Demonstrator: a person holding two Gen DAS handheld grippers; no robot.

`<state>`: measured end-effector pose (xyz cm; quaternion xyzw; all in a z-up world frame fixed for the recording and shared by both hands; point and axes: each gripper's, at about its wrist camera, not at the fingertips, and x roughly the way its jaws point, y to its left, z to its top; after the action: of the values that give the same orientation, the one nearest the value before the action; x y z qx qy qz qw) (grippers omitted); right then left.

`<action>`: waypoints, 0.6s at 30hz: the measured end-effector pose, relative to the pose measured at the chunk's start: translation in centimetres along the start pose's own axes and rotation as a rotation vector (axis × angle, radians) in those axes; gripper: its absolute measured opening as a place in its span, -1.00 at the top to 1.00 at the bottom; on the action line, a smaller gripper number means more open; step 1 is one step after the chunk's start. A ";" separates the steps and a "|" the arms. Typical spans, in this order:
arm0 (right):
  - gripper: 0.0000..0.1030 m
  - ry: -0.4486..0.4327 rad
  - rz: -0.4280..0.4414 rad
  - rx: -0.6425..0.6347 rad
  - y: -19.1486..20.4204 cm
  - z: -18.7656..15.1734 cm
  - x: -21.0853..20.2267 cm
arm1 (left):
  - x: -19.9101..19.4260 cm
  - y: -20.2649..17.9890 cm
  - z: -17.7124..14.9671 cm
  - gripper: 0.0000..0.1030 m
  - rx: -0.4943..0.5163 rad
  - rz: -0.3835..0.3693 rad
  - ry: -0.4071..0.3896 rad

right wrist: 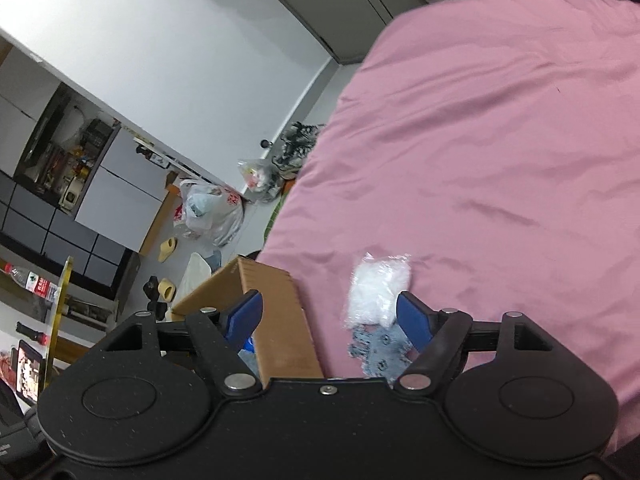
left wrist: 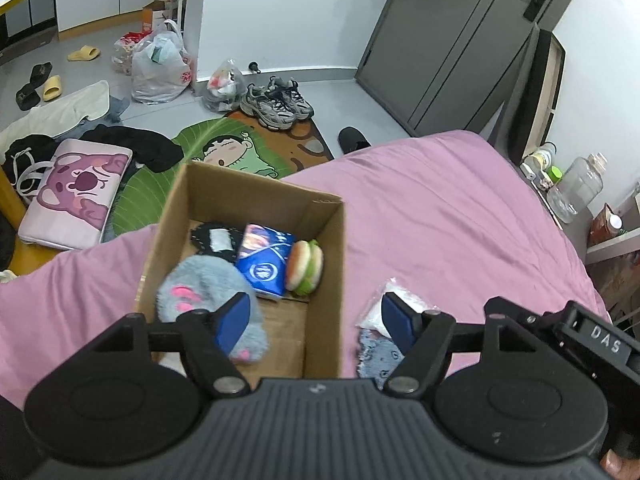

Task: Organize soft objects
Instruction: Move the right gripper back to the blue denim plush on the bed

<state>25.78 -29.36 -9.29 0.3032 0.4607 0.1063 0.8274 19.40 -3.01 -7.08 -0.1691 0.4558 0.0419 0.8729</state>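
An open cardboard box [left wrist: 326,280] stands on the pink bed [left wrist: 460,220]. Inside it lie a fuzzy grey slipper with pink paw marks [left wrist: 200,292], a blue tissue pack [left wrist: 266,262], a plush burger [left wrist: 306,266] and a black item [left wrist: 214,238]. Right of the box on the bed lie a clear bag of white stuff [left wrist: 394,300] and a grey patterned cloth [left wrist: 378,350]. My left gripper [left wrist: 316,316] is open and empty above the box's near right wall. My right gripper [right wrist: 330,316] is open and empty above the box wall [right wrist: 276,312], with the white bag [right wrist: 378,288] and the grey cloth [right wrist: 380,346] just beside its right finger.
The bed edge falls to a floor with a cartoon rug [left wrist: 224,152], sneakers [left wrist: 276,104], plastic bags [left wrist: 160,68], a pink cushion [left wrist: 76,192] and slippers. A bedside shelf with bottles [left wrist: 576,188] stands at the right. A grey door [left wrist: 460,40] is behind.
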 end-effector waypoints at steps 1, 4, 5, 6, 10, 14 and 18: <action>-0.42 0.010 -0.004 0.003 -0.2 -0.1 0.3 | 0.2 -0.4 0.0 -0.38 0.003 -0.001 0.003; -0.42 0.036 -0.023 -0.001 -0.7 -0.5 1.3 | 0.7 -1.3 -0.1 -0.38 0.010 0.000 0.008; -0.42 0.043 -0.025 -0.006 -0.9 -0.8 1.7 | 0.8 -1.5 -0.1 -0.38 0.012 0.002 0.008; -0.41 0.051 -0.027 -0.014 -1.1 -1.1 2.1 | 1.0 -1.8 -0.2 -0.38 0.019 0.009 0.007; -0.30 0.106 -0.051 0.012 -2.3 -1.9 4.2 | 2.0 -2.3 -0.6 -0.38 0.033 0.036 0.024; -0.26 0.164 -0.055 0.043 -3.2 -2.5 5.9 | 2.9 -3.0 -0.8 -0.37 0.048 0.053 0.039; -0.16 0.199 -0.037 0.065 -3.5 -2.6 7.2 | 3.4 -3.8 -0.9 -0.37 0.072 0.072 0.030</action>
<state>27.22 -27.80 -17.41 0.3095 0.5494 0.1055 0.7690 21.59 -7.11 -9.35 -0.1219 0.4759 0.0543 0.8693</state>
